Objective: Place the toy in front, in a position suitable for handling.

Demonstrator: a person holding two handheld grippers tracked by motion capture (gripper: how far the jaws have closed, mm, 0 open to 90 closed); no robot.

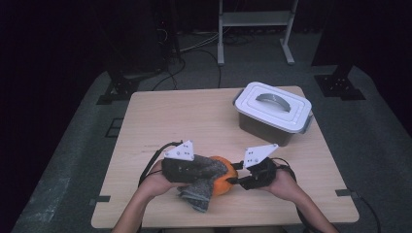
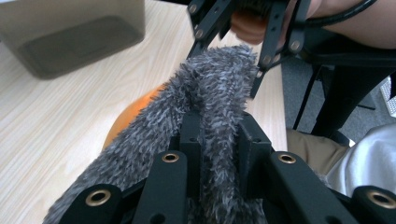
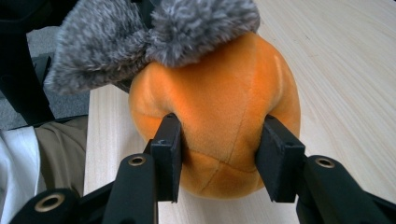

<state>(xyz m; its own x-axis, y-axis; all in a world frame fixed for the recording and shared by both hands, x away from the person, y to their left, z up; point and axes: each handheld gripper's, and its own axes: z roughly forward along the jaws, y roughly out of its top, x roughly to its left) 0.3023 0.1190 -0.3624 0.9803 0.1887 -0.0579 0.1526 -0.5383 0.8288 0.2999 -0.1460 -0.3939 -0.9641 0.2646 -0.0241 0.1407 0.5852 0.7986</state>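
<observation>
At the near edge of the table [image 1: 145,116], an orange plush ball [image 3: 219,112] is held between the two claws, resting on the wood. The right claw [image 3: 219,156] is pressed onto the ball's lower half, its pads dented into the plush on either side. A grey fuzzy cloth [image 2: 205,116] is draped over the top of the ball and is pinched by the left claw [image 2: 219,140], whose jaws are drawn nearly together with a fold of the pile squeezed between them. In the high view, the rest of the cloth is seen hanging down toward the table edge, just in front of the ball; whether its end touches the wood cannot be judged with certainty. Farther back, toward the right, a grey storage box [image 1: 262,127] is set on the table, closed with a white handled lid [image 1: 273,104].
</observation>
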